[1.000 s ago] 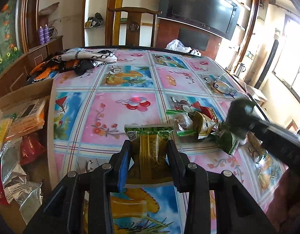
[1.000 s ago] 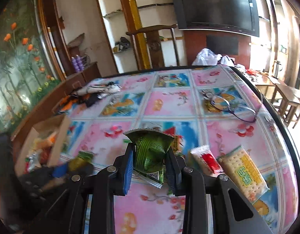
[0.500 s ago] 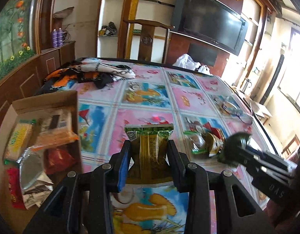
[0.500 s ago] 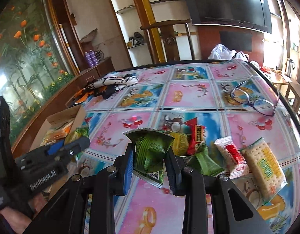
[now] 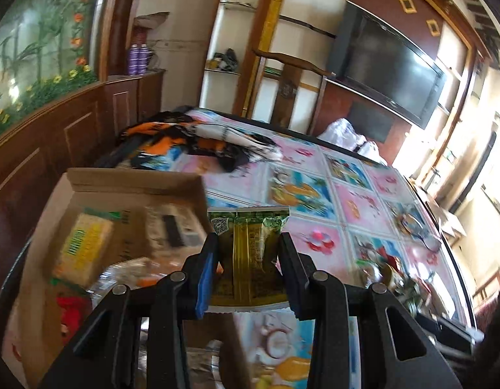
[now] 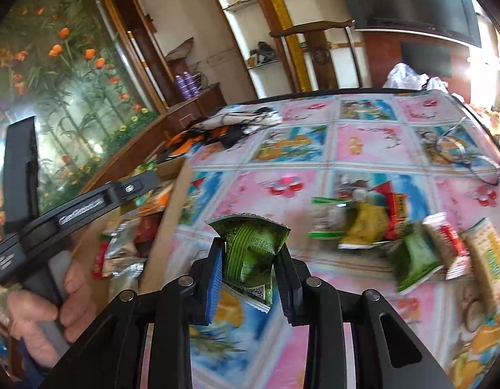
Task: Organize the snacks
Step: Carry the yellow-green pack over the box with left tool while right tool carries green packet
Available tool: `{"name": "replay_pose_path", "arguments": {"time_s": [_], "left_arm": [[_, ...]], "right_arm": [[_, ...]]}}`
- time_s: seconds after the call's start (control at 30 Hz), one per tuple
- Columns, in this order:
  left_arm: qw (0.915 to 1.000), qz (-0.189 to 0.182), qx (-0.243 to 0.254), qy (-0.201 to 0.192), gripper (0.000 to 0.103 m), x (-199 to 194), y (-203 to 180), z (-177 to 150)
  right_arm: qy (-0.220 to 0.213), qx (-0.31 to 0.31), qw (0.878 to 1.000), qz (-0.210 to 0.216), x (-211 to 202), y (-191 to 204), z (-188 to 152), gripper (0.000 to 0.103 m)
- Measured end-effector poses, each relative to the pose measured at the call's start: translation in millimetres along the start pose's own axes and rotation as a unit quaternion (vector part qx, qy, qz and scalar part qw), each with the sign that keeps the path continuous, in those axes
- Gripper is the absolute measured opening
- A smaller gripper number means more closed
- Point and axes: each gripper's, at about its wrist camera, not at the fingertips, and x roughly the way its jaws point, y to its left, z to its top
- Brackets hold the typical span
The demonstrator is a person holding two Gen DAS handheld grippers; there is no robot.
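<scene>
Box (image 5: pixel 126 181) now way closer under left gripper (image 5: pixel 248 269) pinching gold packet (image 5: pixel 250 259) | right gripper (image 6: pixel 250 269) squeezing green packet (image 6: pixel 250 253) | only right view shows snack pile (image 6: pixel 396 227)

Snack packet (image 5: pixel 250 253) in left tool (image 5: pixel 248 270)

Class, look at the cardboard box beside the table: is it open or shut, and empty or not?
Open and partly filled. The cardboard box has its flap raised, and snack packets lie inside it.
</scene>
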Motion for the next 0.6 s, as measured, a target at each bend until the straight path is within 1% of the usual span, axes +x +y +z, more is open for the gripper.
{"name": "replay_pose_path", "arguments": {"time_s": [0.13,0.27,0.43,0.6], "left_arm": [[0.9994,0.022,-0.028,-0.002,0.036,1.0,28.0,7.5],[0.9969,0.050,-0.060,0.008,0.036,6.5,58.9,12.2],[0.9911,0.088,-0.093,0.036,0.036,20.0,89.6,12.3],[0.9866,0.108,-0.109,0.056,0.036,29.1,104.2,8.6]], "right_arm": [[0.002,-0.012,0.999,0.029,4.1,27.5,-0.7,0.033],[0.012,-0.034,0.998,0.055,12.8,56.6,-4.7,0.033],[0.033,-0.071,0.993,0.083,33.3,96.5,-11.4,0.033],[0.053,-0.092,0.990,0.091,58.5,121.7,-14.2,0.033]]}}
